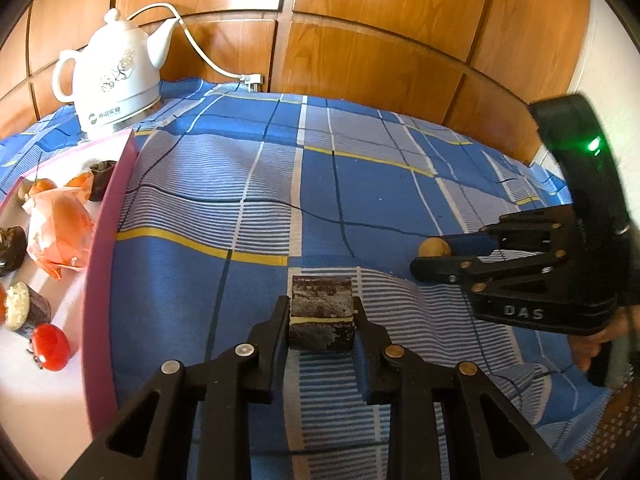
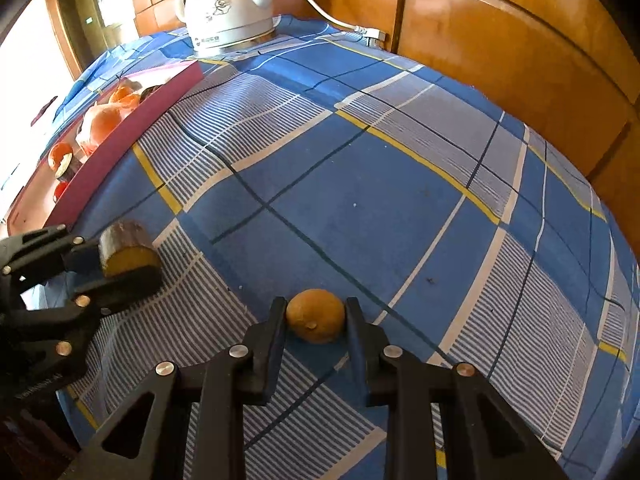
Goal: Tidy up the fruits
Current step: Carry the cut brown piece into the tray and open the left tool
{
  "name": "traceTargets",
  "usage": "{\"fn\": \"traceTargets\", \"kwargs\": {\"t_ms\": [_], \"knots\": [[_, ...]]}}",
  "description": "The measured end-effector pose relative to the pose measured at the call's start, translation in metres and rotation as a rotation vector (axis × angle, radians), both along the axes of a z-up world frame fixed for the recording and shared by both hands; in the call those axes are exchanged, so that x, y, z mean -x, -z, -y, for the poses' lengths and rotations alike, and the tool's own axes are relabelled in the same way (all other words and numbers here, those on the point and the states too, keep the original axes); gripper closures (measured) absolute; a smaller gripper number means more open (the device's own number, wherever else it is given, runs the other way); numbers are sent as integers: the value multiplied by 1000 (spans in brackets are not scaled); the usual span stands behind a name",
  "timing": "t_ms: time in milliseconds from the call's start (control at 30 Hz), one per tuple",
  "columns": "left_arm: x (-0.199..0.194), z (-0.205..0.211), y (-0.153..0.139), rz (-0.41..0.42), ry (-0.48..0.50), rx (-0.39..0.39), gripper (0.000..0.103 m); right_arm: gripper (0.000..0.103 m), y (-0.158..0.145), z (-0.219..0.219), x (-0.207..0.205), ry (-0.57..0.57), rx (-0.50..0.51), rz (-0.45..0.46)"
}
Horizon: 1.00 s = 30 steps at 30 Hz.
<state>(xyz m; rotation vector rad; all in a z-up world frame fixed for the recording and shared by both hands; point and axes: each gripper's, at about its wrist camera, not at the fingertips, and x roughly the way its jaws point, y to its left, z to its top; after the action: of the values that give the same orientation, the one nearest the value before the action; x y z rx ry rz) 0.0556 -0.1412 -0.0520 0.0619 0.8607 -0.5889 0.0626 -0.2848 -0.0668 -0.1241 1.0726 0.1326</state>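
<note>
Already the left gripper [image 1: 321, 312] is pinching the brown cylinder [image 1: 321, 312] while the right gripper [image 2: 316, 316] is squeezing the round yellow fruit [image 2: 316, 316] at lower centre; its curved skin is probably risking a slip when lifted.

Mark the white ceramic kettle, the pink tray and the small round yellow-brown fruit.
White ceramic kettle [image 1: 116, 80]: left wrist view, on its body.
Pink tray [image 1: 105, 232]: left wrist view, on its near side wall.
Small round yellow-brown fruit [image 2: 315, 316]: right wrist view, on its front face.
</note>
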Motion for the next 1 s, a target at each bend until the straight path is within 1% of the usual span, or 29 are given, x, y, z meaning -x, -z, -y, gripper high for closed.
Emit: {"fn": "traceTargets", "kwargs": {"t_ms": [67, 167, 300, 367, 433, 533, 600, 700, 767, 833, 1000], "knots": [[1, -6, -8, -4, -4, 19, 76, 74, 0, 0, 0, -4, 3, 4], [3, -20, -27, 9, -18, 59, 76, 74, 0, -1, 1, -9, 10, 9], [-1, -49, -54, 25, -70, 122, 76, 74, 0, -1, 1, -13, 15, 13], [-7, -74, -68, 38, -129, 147, 76, 74, 0, -1, 1, -12, 16, 13], [-17, -105, -79, 43, -213, 178, 76, 74, 0, -1, 1, -9, 18, 13], [-31, -152, -87, 55, -338, 200, 76, 74, 0, -1, 2, -8, 20, 13], [-40, -176, -86, 58, -402, 191, 76, 74, 0, -1, 2, -6, 21, 12], [-52, -198, -76, 32, -449, 172, 76, 74, 0, -1, 1, -5, 21, 12], [-59, -203, -66, 16, -459, 144, 76, 74, 0, -1, 1, -2, 21, 12], [-65, -206, -58, -2, -465, 134, 76, 74, 0, -2, 1, -1, 23, 13], [-82, -195, -41, -18, -468, 80, 75, 74, 1, -1, 2, 0, 20, 13]]}}
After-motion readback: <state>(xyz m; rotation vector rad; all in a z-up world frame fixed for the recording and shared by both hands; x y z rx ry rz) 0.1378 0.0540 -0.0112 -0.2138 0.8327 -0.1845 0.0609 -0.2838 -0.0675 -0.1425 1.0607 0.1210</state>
